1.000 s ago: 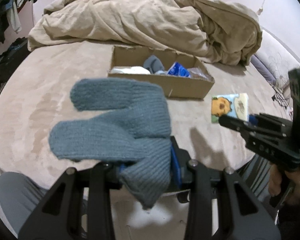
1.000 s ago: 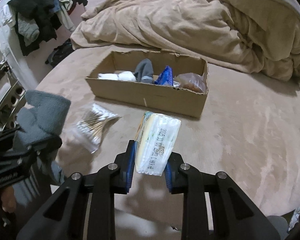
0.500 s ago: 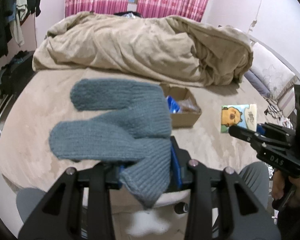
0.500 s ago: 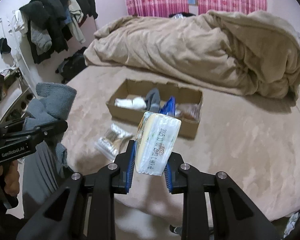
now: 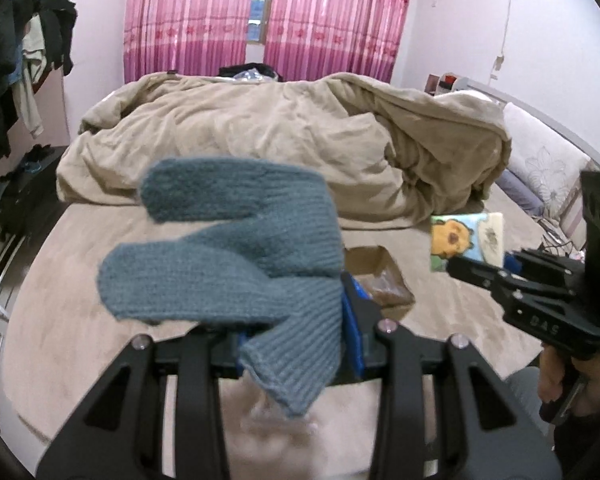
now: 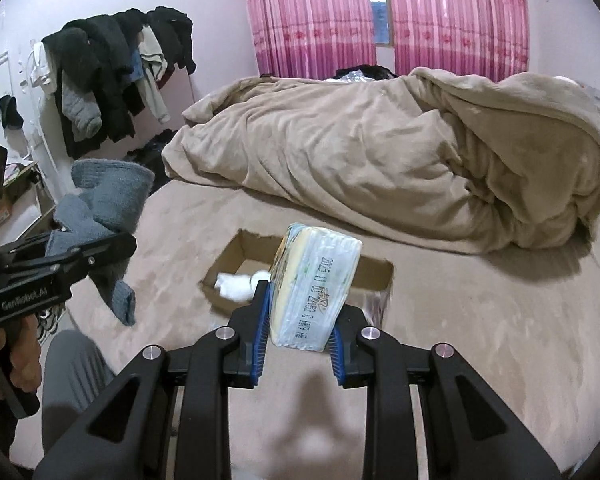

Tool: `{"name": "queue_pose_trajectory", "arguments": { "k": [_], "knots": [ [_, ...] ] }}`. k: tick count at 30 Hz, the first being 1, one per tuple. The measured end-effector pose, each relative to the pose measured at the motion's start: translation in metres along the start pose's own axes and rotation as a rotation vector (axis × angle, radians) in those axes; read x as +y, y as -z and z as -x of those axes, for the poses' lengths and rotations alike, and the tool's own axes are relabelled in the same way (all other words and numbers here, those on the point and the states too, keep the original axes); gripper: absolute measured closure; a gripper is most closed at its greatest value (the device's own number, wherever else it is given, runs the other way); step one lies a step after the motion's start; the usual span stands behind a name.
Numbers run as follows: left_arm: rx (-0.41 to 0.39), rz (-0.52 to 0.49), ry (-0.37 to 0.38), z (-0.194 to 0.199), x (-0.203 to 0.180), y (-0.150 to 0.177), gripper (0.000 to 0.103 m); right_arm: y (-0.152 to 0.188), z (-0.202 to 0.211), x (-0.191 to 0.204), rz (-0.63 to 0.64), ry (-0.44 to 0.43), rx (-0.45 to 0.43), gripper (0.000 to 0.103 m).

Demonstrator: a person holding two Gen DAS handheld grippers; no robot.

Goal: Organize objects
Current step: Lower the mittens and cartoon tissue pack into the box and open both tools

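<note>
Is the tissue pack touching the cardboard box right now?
Apart. The right wrist view shows the tissue pack clamped in the right gripper, lifted above the cardboard box.

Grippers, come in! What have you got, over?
Left gripper shut on grey mitten. Right gripper shut on tissue pack. Cardboard box ahead on bed, path open.

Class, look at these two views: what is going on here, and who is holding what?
A person is tidying things on a bed, with a gripper in each hand. The left gripper is shut on a grey-blue knitted mitten, raised above the bed. The right gripper is shut on a wrapped tissue pack, also in the air. A cardboard box with a few items inside sits on the beige bedspread ahead of them.
</note>
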State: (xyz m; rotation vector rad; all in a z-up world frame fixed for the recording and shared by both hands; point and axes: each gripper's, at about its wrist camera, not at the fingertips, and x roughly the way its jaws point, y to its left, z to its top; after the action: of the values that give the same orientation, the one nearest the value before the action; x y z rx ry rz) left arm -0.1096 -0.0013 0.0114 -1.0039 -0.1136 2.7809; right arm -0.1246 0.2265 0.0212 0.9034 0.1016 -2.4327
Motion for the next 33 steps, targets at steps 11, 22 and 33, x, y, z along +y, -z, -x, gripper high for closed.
{"name": "queue_pose_trajectory", "arguments": {
  "k": [11,22,33],
  "knots": [
    [0.107,0.015,-0.008,-0.104,0.022,-0.008,0.065,-0.01,-0.093,-0.014,0.023,0.012,0.069,0.076],
    [0.265,0.049,0.022,-0.196,0.034,0.02,0.063,0.009,-0.17,-0.023,0.019,0.006,0.181,0.075],
    [0.244,0.043,0.011,-0.17,0.026,0.017,0.027,0.021,-0.171,-0.029,-0.015,0.046,0.202,0.04]
  ]
}}
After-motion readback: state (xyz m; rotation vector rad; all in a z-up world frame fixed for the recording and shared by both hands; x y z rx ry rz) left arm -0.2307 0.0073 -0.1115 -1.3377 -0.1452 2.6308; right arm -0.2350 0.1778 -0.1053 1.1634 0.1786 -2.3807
